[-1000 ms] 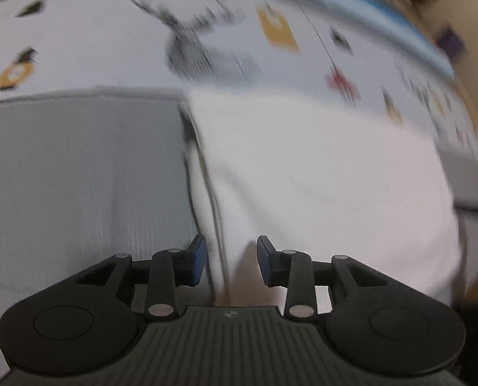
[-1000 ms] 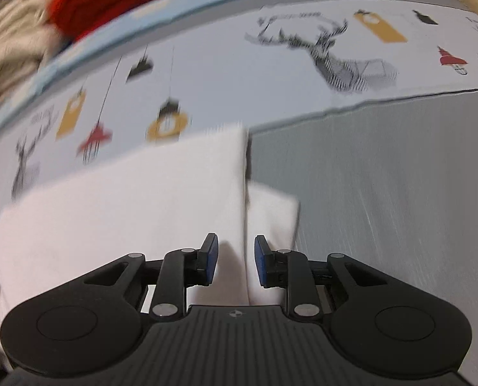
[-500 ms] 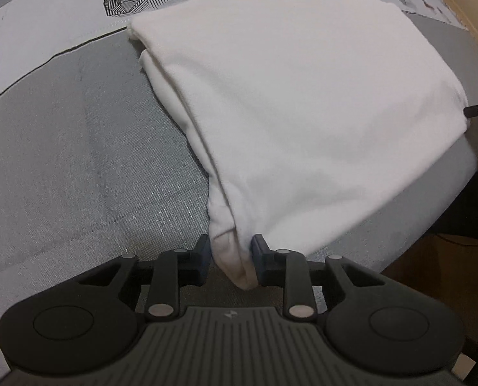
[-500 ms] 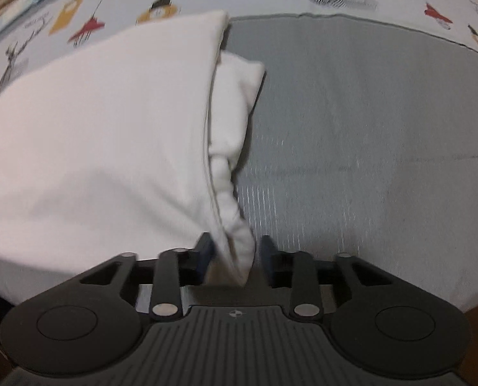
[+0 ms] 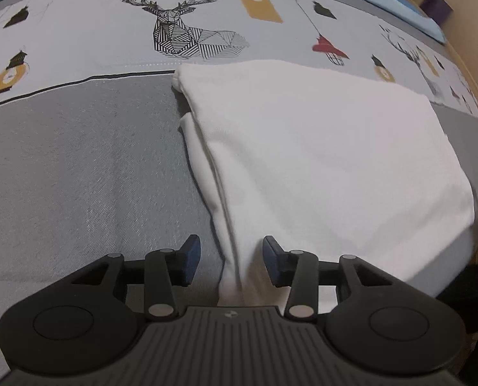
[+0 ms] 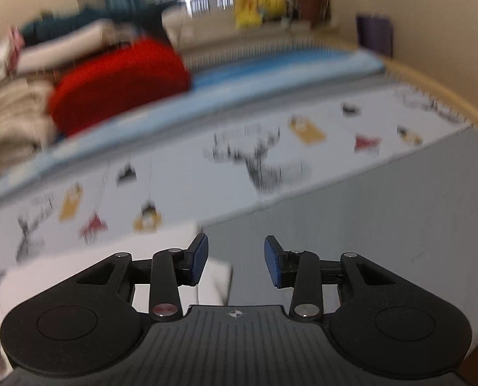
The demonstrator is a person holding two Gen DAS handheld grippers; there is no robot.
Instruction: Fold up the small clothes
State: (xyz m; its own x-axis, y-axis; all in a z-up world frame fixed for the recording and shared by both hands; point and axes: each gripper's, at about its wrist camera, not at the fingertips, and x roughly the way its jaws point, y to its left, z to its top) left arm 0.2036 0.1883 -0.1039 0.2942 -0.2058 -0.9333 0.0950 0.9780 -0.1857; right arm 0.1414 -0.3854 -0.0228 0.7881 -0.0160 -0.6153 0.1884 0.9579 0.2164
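Lying folded on a bed, the white garment spreads ahead and to the right of the left hand-held gripper, its folded left edge running straight back toward the blue pads. The near corner of that edge trails down between the two fingers, but neither pad presses on it: a gap shows on each side of the cloth, and the jaws, which have just been opening, stand apart with the corner loose between them. Beneath the garment is the grey bedcover, and beyond it a pale printed sheet with a line-drawn stag, yellow tags and a red lamp. The right hand-held gripper points out across the bed in a blurred picture; its jaws have likewise just been opening and now stand apart with nothing between them. The white garment sits low and to the left, partly hidden behind the left finger, and does not touch the pads. Ahead of this gripper lie the grey bedcover and the printed sheet, and farther off to the left a red bundle and a beige heap of cloth rest near a light blue strip of bedding.
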